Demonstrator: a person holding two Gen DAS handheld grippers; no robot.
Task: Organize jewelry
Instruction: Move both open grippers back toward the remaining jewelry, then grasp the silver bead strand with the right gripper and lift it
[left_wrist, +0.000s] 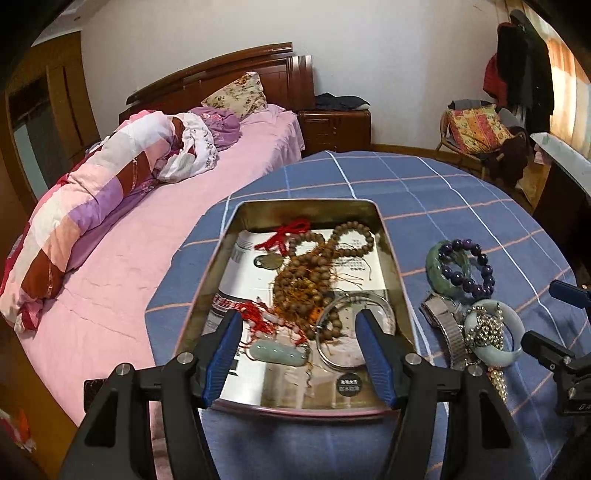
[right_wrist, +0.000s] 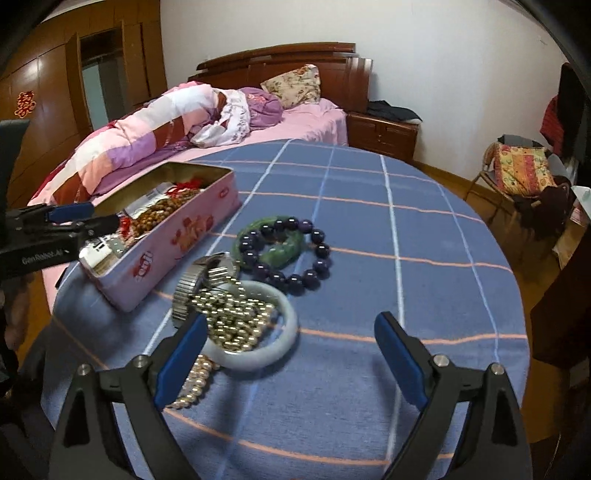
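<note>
Bedroom is showing a pink bed (left_wrist: 155, 236) beside a blue checked tablecloth (right_wrist: 369, 240) bearing a tin (left_wrist: 400, 280); left gripper (left_wrist: 297, 325) and right gripper (right_wrist: 290, 332) are hovering open, empty.

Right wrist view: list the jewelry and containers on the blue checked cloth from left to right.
Pink tin → metal watch band → pale jade bangle piled with gold beads → purple bead bracelet. The green bangle overlaps the purple beads, so I leave it out.
</note>
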